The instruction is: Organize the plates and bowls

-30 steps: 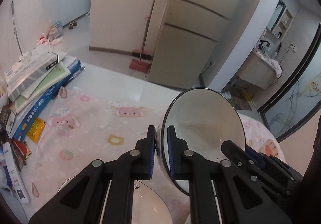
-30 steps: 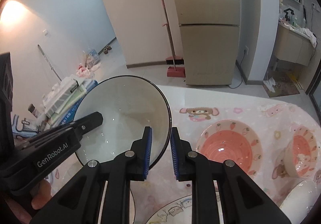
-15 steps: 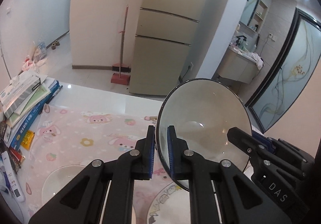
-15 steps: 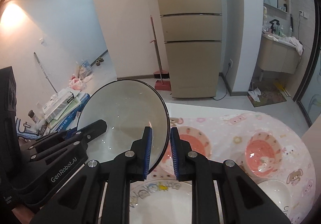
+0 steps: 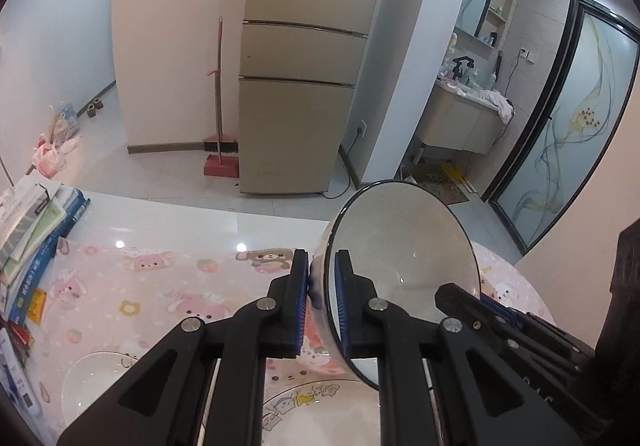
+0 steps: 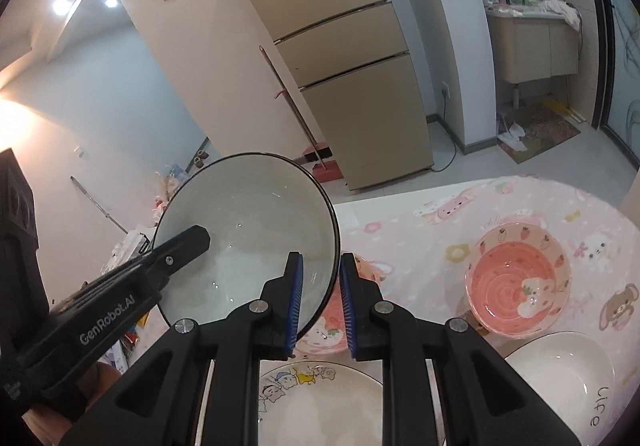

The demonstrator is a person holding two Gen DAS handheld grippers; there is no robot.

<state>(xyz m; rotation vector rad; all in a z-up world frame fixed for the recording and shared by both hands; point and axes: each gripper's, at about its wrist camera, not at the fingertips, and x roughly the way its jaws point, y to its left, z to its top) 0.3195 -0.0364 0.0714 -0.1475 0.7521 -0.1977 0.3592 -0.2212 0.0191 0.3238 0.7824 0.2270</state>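
Note:
A large white bowl with a dark rim [image 5: 400,254] [image 6: 248,226] hangs tilted above the table, gripped from both sides. My left gripper [image 5: 322,266] is shut on its left rim, blue pads on either side of the wall. My right gripper [image 6: 320,266] is shut on the opposite rim. Each gripper shows in the other's view: the right gripper [image 5: 480,306] and the left gripper [image 6: 180,250]. Below them lies a white plate with cartoon figures [image 6: 320,406] [image 5: 320,414].
On the pink cartoon tablecloth [image 6: 520,206] stand a pink strawberry bowl [image 6: 516,286], another pink dish [image 6: 332,330] behind my right fingers, and a white bowl marked "life" [image 6: 560,374]. A white bowl [image 5: 92,378] and stacked books [image 5: 32,230] sit at the left.
Both grippers have carried the bowl to the right across the table and slightly up. The cartoon plate has come into view beneath it. Both grips are unchanged.

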